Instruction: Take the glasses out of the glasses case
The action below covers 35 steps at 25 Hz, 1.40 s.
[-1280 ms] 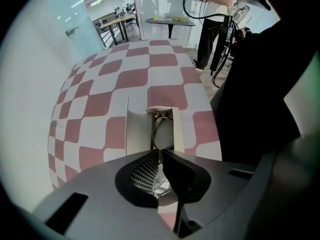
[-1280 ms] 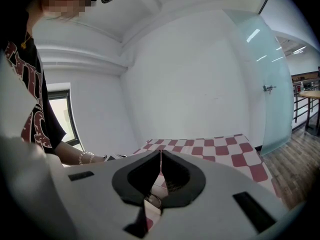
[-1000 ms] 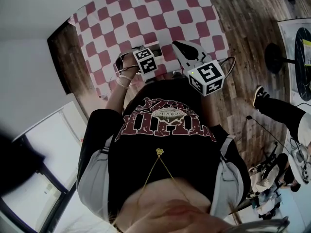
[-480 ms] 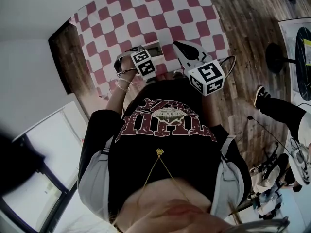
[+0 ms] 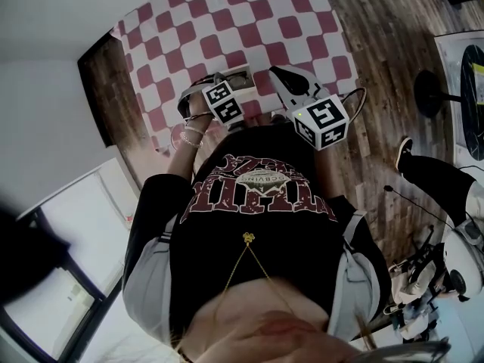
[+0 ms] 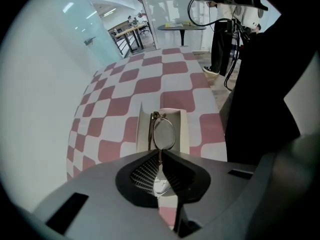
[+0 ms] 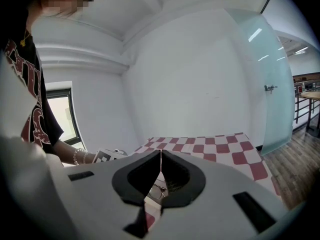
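Where the left tongs (image 6: 160, 153) close, their jaws are clenched on the one pair of glasses (image 6: 162, 131): one thin-rimmed lens stands upright just beyond the tips and the other shows between the jaws behind them. The glasses sit directly over the single cream case (image 6: 182, 129), which lies open just ahead of those tips; I cannot tell whether the frame touches its floor. The right tongs (image 7: 160, 154) have their jaws pressed together at the tips, and through the gap behind the tips I see the glasses (image 7: 159, 190) again, lower down and beyond them.

Each of the two tongs carries one white cube with black square markers, the left one (image 5: 222, 102) and the right one (image 5: 321, 121); these are patterns, not words. The only lettering is the print on the person's black shirt (image 5: 257, 203) behind both tongs, and I cannot read it from the head view. Several thin bracelets (image 5: 193, 127) ring the wrist behind the left tongs.

The case (image 5: 238, 74) lies between the two tongs on a red-and-white checked tablecloth (image 5: 249, 21) that runs on ahead of them. Off to the right tongs' outer side are a wooden floor (image 5: 378, 36), one round-based stand (image 5: 428, 89) and another person's dark-trousered leg (image 5: 435, 174). A frosted glass panel (image 6: 82, 29) rises beyond the table.
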Available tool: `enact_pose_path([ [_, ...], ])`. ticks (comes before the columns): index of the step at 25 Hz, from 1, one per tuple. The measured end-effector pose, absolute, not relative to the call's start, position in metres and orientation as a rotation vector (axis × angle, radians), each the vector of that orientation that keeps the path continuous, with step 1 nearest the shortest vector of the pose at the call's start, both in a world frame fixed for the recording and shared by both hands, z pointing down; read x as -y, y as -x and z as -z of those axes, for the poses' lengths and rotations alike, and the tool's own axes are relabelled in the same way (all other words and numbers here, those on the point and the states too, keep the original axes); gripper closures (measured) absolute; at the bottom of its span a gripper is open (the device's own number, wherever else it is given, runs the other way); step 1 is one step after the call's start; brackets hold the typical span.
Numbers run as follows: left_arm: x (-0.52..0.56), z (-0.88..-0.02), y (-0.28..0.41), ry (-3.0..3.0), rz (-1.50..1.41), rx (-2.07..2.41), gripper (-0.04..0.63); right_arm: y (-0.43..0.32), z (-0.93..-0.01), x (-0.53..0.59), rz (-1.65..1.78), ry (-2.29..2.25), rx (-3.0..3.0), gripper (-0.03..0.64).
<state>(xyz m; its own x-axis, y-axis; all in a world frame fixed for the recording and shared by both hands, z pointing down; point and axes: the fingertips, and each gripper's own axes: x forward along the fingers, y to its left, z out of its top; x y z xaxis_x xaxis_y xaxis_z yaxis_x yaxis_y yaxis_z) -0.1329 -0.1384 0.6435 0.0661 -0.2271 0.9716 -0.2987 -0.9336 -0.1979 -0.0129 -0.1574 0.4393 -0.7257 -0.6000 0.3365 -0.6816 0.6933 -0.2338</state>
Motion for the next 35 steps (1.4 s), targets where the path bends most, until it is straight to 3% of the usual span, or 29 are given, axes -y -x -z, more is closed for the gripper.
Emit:
enact_pose_path([
  [35, 0.119, -0.541, 0.135, -2.296, -1.968, 0.545, 0.569, 0.029, -0.454, 0.16, -0.507, -0.938, 2.642, 0.595],
])
